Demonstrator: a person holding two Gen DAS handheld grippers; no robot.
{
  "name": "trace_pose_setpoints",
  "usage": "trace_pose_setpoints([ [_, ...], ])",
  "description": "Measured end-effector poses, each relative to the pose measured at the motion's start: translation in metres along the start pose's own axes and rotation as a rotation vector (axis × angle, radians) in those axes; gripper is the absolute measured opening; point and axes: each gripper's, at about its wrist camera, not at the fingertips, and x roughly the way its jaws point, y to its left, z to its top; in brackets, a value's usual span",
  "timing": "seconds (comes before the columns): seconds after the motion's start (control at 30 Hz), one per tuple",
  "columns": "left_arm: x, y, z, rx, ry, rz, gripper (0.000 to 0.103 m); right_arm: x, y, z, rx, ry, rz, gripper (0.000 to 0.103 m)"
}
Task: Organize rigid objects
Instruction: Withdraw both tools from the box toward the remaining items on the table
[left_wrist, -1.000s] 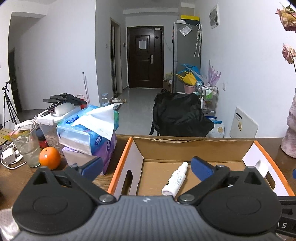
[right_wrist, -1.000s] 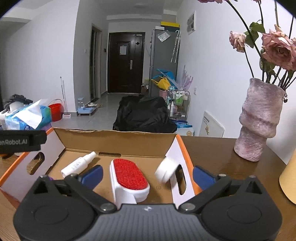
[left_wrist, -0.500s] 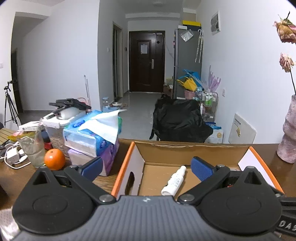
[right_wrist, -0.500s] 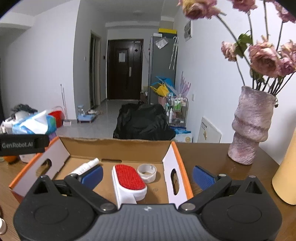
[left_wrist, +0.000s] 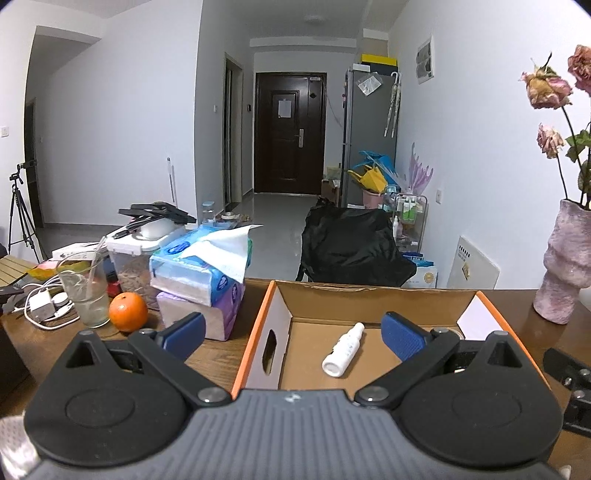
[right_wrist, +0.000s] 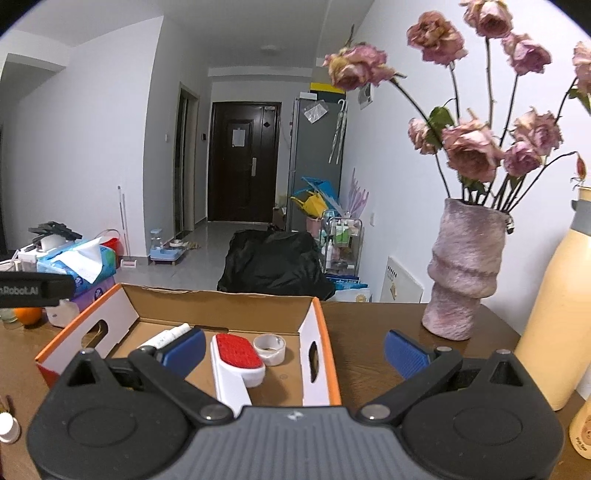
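Left tool (left_wrist: 291, 330), right tool (right_wrist: 293, 349): both agape, empty

Right claw (right_wrist: 293, 349) stands wide open, empty, its blue pads (right_wrist: 404, 352) spread over the near end of the box (right_wrist: 317, 332). Box sits on the tabletop (right_wrist: 373, 339). Inside: spray bottle (right_wrist: 168, 336) lying at left, red-faced brush (right_wrist: 236, 360) in the middle, tape roll (right_wrist: 269, 349) just beside it. Vase (right_wrist: 461, 273) with dried roses stands right of the box; cream flask (right_wrist: 561, 306) at far right.
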Motion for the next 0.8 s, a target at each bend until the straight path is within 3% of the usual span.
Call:
trace_pose_setpoints([
  [0.8, -0.094, 0.029, -0.049, 0.044, 0.008, -0.01, 0.103, -0.091, -0.033, -0.049, -0.02, -0.029, 0.001, 0.103],
])
